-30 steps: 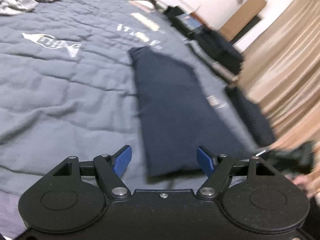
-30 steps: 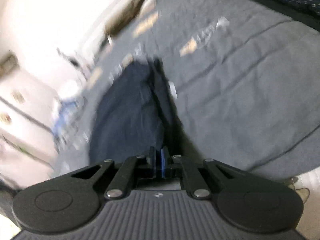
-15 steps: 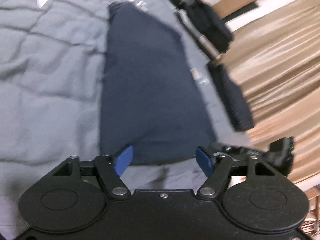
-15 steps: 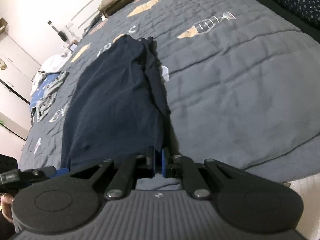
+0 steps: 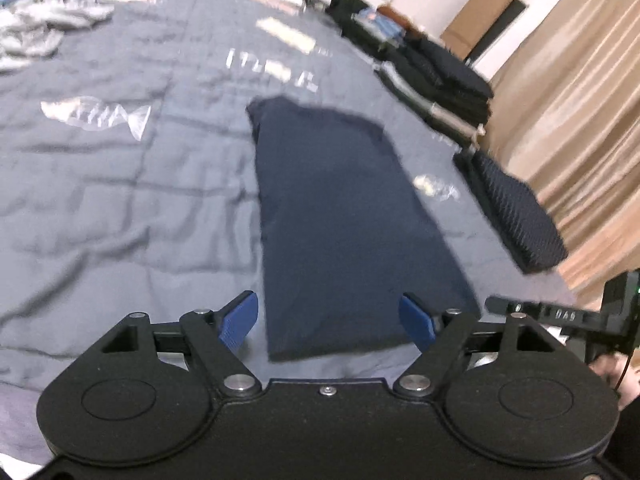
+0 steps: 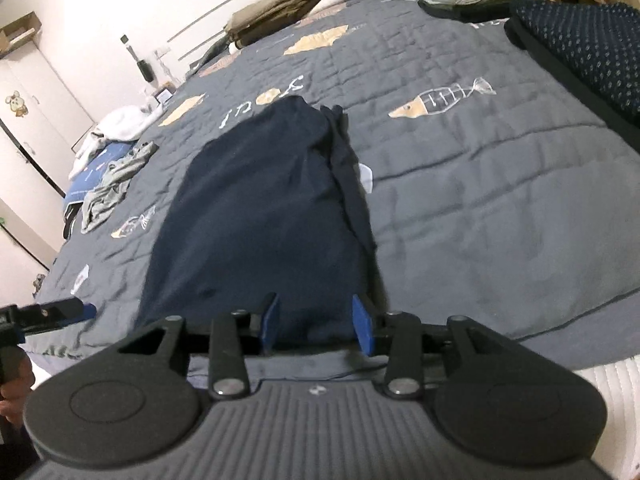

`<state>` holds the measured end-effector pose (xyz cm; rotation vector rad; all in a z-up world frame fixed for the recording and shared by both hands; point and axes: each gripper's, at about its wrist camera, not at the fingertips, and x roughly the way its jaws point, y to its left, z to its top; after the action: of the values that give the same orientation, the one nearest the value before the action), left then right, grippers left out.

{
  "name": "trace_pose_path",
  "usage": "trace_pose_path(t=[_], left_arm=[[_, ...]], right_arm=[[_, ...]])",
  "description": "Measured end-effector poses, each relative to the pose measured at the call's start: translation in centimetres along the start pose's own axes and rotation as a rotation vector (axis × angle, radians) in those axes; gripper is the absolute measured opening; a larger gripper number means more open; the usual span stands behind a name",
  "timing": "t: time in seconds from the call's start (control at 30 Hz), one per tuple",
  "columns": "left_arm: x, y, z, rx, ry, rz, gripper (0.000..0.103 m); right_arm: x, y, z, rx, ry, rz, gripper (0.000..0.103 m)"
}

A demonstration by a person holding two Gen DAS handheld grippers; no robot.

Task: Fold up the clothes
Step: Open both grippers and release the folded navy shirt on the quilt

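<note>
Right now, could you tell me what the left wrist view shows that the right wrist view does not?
Only the left wrist view shows the beige curtains and the open left tool. Only the right wrist view shows the white wardrobe, the crumpled grey garment and the open right tool. Both show the folded navy garment flat on the grey quilt.

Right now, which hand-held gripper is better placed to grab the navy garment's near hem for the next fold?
Probably right: the right hand-held gripper is open with the navy garment between its fingers. The left hand-held gripper is open but further back.
</note>
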<state>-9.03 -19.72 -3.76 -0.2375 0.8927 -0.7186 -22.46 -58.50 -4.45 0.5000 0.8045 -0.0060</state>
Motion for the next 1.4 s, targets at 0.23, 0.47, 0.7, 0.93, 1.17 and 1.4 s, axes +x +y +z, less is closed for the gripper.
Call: trace_pose_path(t=[0.23, 0.47, 0.7, 0.93, 1.17, 1.4], left_arm=[[-4.1, -4.0, 2.3, 0.089, -0.086, 0.052, 0.091], [-7.1, -7.4, 3.5, 0.16, -0.092, 0.144, 0.095], [-9.4, -9.3, 3.9, 0.195, -0.08, 0.206, 0.096], [-11.2, -10.3, 4.2, 0.226, -0.055, 0.244, 0.103], [-11.3, -10.8, 4.4, 0.249, -0.021, 0.301, 0.103], [-10.5, -11.7, 4.1, 0.285, 0.024, 0.331, 0.103]], right_arm=[[-2.9, 2.8, 1.6, 0.012, -0.033, -0.008, 0.039], [-5.7, 6.4, 2.4, -0.034, -0.054, -0.031, 0.039], [-8.1, 10.0, 3.0, -0.118, -0.022, -0.041, 0.039], [-9.8, 12.3, 3.9, -0.136, 0.021, -0.064, 0.039], [-11.1, 13.7, 4.7, -0.158, 0.032, -0.069, 0.039], [-11.6, 14.8, 5.2, -0.188, 0.044, -0.092, 0.039]])
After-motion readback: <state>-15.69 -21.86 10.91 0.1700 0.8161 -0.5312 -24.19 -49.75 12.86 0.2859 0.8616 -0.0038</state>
